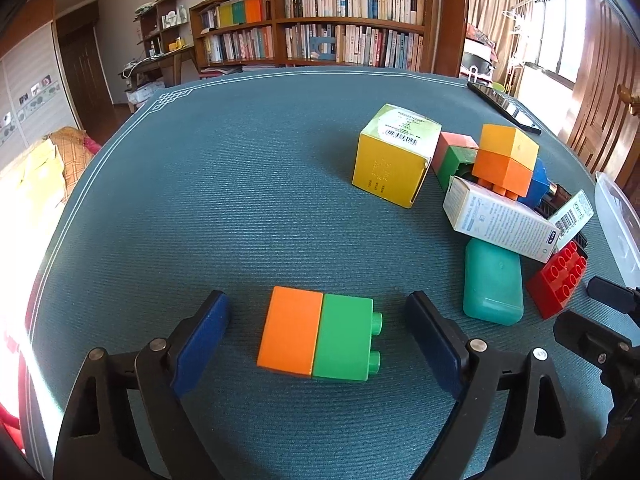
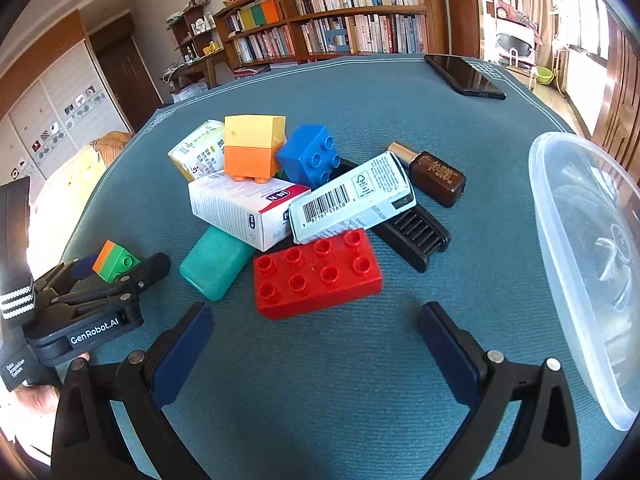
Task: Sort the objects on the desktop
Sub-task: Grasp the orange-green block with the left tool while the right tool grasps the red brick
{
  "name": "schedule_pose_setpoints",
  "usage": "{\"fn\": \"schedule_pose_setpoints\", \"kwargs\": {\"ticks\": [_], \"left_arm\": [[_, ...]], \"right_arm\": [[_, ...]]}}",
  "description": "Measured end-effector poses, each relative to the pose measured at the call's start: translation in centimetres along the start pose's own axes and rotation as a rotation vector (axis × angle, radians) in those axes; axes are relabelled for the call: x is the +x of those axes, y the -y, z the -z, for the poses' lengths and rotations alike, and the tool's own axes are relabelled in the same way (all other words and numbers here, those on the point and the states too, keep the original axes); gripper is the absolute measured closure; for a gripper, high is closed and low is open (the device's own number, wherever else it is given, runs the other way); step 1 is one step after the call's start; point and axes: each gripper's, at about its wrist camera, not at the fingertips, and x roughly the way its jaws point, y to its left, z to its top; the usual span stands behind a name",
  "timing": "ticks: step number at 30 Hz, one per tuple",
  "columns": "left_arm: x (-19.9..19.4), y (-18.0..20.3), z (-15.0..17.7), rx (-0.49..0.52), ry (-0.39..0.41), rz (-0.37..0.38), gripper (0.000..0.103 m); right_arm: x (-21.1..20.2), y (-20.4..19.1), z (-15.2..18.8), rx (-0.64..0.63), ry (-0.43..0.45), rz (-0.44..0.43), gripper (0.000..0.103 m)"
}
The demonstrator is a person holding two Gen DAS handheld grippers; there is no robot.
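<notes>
L gripper [image 1: 316, 340] is straddling the orange-green block pair [image 1: 318, 334] near the desk's [image 1: 240, 184] front edge, jaws spread, not touching. R gripper [image 2: 316, 350] is hovering spread before the red brick [image 2: 318, 272]. Risk: an off-centre squeeze splitting or spinning the pair.

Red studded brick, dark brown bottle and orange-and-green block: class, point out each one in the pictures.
red studded brick [image 2: 318, 274]: right wrist view, middle of its studded top.
dark brown bottle [image 2: 438, 178]: right wrist view, its brown body.
orange-and-green block [image 1: 318, 338]: left wrist view, seam between its halves.
</notes>
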Motion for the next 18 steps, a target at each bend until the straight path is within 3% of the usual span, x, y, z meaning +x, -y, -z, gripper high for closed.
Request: {"fn": "schedule_pose_setpoints", "kwargs": {"ticks": [3, 7, 10, 16, 18], "left_arm": [[-0.2, 0.0, 0.0, 0.001, 0.006, 0.006, 0.016], [-0.5, -0.2, 0.1, -0.007, 0.017, 0.006, 0.025], [-0.7, -0.4, 0.3, -0.011, 0.024, 0.011, 0.033], [-1.0, -1.1, 0.4, -0.046, 0.039, 0.036, 0.055], [-1.2, -1.2, 0.5, -0.060, 0.045, 0.052, 0.056]], "right_arm": [[0.2, -0.4, 0.2, -0.015, 0.019, 0.010, 0.005], [0.2, -1.3, 0.6, -0.082, 0.039, 0.067, 0.025], [0.2, -1.4, 0.5, -0.097, 0.052, 0.089, 0.032], [-0.2, -1.1, 1.0, -0.083, 0.070, 0.065, 0.032], [-0.4, -1.0, 1.0, -0.083, 0.075, 0.058, 0.033]]}}
